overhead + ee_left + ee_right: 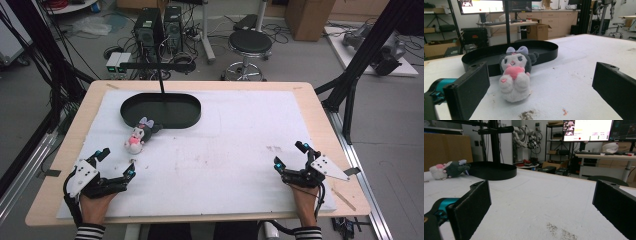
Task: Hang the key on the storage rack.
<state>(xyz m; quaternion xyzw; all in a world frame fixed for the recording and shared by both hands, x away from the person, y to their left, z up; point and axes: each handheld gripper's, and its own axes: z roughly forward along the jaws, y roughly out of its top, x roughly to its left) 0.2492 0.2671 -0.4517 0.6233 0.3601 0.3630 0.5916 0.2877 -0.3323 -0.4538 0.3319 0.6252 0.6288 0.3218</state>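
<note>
Table (240, 145) under white padding carries the black oval tray (161, 110) at the far left. Plush toy (138, 136) lies just beside its near rim, head toward the tray, feet toward the left tool (116, 161), jaws spread wide. Right tool (290, 156) gapes too, well apart.

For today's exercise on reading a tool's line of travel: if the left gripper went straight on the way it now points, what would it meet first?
The left gripper, jaws wide open, points at the small white-and-grey plush toy with a lilac bow, so it would probably meet that first. The black oval tray lies behind it; the depth is hard to judge.
</note>
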